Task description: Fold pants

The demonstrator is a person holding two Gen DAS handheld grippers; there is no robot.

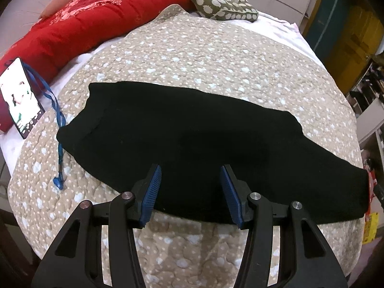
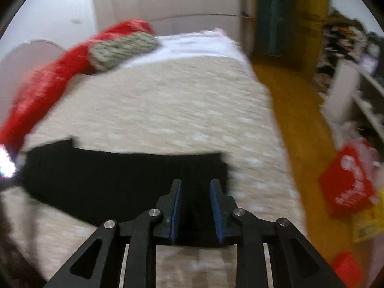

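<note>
One lengthwise fold looks complete: the black pants (image 1: pixel 192 139) lie flat as a long doubled strip across the quilted bed (image 1: pixel 216 55), running nine to three o'clock. Crosswise folds remain, by my judgement. Cloth is smooth and unwrinkled. Left gripper (image 1: pixel 190 192) fingers stand apart, empty, above the near edge; right gripper (image 2: pixel 195 206) fingers likewise apart, gripping nothing.

A bed (image 1: pixel 283 27) in a white sheet carries a beige quilt (image 1: pixel 204 55) dotted white. On the quilt lie black pants (image 1: pixel 192 132) folded lengthwise and a blue lanyard (image 1: pixel 58 129). A red pillow (image 1: pixel 96 16), an olive patterned cushion (image 1: pixel 223 2) and a lit phone (image 1: pixel 20 98) rest along the far side.
</note>
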